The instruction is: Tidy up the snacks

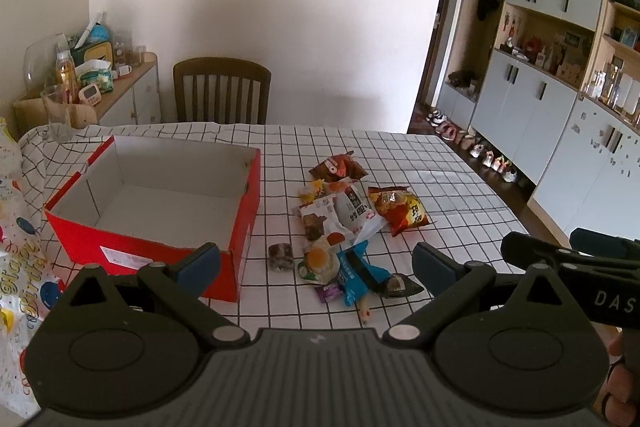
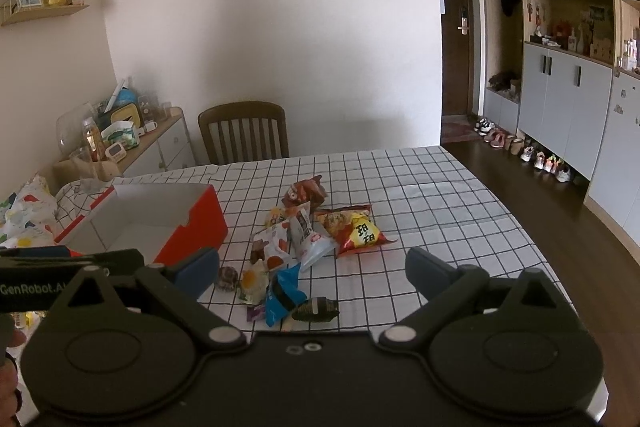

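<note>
Both grippers hang above the near edge of the table with nothing between their fingers: my left gripper (image 1: 316, 263) has its jaws spread wide, and my right gripper (image 2: 312, 267) is released the same way. I hold them back and high like this, I think, so each wrist camera takes in the whole job before I commit to a first pick.

The snacks (image 1: 344, 223) lie in a loose heap on the checked tablecloth (image 1: 440, 179), overlapping each other, just to the right of the red box (image 1: 160, 239). That box stands open and, as far as I can see into it, bare inside, so I read it as the place the packets should go, with nothing sorted yet.

From the right wrist view the orange chip bag (image 2: 356, 231) sits on the heap's right flank, partly clear of the rest, while a blue packet (image 2: 282, 293) and a dark wrapped piece (image 2: 316, 309) lie nearest me. A small round brown sweet (image 1: 281, 256) rests apart, between heap and box.

I would start with the near, loose pieces, since pulling from the middle could drag its neighbours along.
</note>
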Available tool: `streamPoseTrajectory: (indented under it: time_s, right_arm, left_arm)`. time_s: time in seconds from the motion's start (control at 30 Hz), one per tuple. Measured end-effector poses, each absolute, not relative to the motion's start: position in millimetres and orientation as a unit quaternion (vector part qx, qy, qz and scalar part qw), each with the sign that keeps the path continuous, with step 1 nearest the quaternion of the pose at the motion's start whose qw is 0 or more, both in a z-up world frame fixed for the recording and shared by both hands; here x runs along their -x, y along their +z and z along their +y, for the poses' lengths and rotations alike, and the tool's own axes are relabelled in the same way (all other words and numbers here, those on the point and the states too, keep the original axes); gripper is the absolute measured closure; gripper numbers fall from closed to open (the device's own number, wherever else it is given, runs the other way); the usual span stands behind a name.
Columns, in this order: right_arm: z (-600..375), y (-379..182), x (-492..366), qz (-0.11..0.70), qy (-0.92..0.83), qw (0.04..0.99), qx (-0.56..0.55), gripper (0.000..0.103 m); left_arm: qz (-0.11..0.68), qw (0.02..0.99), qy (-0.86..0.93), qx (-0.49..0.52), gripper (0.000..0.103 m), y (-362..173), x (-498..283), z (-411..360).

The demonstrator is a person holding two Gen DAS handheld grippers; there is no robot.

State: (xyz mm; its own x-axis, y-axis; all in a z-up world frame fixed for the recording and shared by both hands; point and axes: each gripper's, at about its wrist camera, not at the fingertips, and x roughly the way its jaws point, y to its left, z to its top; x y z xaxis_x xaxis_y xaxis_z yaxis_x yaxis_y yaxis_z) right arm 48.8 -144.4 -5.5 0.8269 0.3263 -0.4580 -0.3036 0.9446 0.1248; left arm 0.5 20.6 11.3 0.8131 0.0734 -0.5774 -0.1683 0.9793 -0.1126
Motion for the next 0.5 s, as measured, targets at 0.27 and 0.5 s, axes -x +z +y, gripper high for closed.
streamPoseTrajectory:
  time_s: [0.27, 0.5]
  right_arm:
    - [-140.2, -5.2, -48.4, 0.243, 0.165, 0.956, -0.018, 0.003]
    - [-136.7, -5.4, -46.4, 0.243, 0.163, 0.956, -0.016, 0.003]
  left_arm:
    - [0.305, 0.947, 0.058, 0.081, 0.0, 9.5, -0.6, 24.6]
    - [0.306, 0.947, 0.057, 0.084, 0.0, 9.1, 1.1, 27.2]
